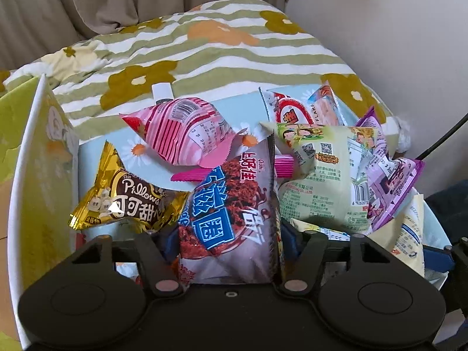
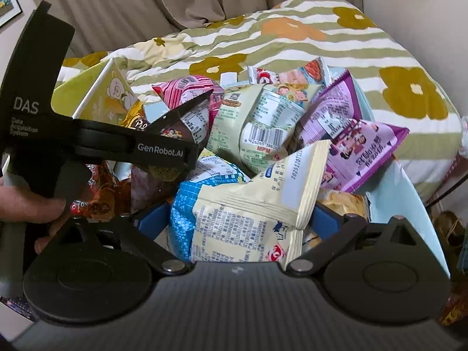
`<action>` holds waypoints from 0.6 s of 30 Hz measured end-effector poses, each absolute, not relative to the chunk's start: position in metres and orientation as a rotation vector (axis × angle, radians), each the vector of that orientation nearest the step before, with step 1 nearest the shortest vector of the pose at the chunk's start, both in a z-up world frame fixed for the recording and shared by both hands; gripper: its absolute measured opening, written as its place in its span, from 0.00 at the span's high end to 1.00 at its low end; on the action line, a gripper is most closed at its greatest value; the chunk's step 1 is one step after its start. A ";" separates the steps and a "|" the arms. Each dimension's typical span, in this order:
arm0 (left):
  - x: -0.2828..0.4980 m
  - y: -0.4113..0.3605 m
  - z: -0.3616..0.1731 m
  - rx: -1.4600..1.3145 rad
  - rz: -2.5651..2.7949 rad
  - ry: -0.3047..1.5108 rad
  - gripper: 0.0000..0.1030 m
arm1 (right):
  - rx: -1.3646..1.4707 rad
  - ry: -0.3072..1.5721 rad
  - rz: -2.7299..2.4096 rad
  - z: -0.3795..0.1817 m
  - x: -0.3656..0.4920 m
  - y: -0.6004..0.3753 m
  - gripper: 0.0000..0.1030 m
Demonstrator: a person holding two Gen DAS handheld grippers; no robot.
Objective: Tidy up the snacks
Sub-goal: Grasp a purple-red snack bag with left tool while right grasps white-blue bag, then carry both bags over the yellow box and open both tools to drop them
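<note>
Several snack bags lie heaped in a pale blue box [image 2: 409, 204] with a yellow-green side wall [image 1: 44, 161]. My left gripper [image 1: 229, 242] reaches into the heap and is shut on a brown Oishi bag with blue lettering [image 1: 228, 204]; both blue pads [image 1: 166, 245] press its sides. Around it lie a gold Pillows bag [image 1: 128, 201], a pink striped bag [image 1: 187, 134], a pale green bag [image 1: 321, 181] and a purple bag [image 1: 389, 181]. My right gripper [image 2: 238, 216] stands wide open over a cream bag [image 2: 251, 213] and a blue checked bag [image 2: 184, 204]. The left gripper [image 2: 175, 158] shows at the left there.
The box rests on a bed with a green-and-white striped flower quilt [image 1: 204, 52]. A beige curtain [image 1: 87, 0] hangs behind and a pale wall [image 1: 395, 44] stands at the right. A black cable [image 1: 444, 137] runs by the right edge. A hand [image 2: 29, 201] holds the left gripper's handle.
</note>
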State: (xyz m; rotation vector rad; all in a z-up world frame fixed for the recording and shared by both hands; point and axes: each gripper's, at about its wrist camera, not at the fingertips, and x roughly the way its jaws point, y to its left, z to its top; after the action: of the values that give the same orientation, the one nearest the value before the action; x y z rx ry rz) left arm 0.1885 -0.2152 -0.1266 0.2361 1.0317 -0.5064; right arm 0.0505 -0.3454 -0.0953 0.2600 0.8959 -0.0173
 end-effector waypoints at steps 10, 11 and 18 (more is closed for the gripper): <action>0.184 -0.210 -0.118 0.195 -0.504 1.007 0.38 | 0.182 0.867 0.032 -0.095 0.051 -0.338 0.12; 0.183 -0.211 -0.117 0.195 -0.502 1.001 0.38 | 0.188 0.870 0.038 -0.095 0.051 -0.339 0.14; 0.171 -0.206 -0.098 0.181 -0.492 0.940 0.39 | 0.225 0.827 0.055 -0.083 0.045 -0.341 0.23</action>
State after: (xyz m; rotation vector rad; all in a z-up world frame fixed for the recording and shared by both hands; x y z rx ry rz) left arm 0.1715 -0.2056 -0.0976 0.1808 0.9398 -0.4925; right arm 0.0452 -0.3406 -0.0828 0.2253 0.8274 0.0550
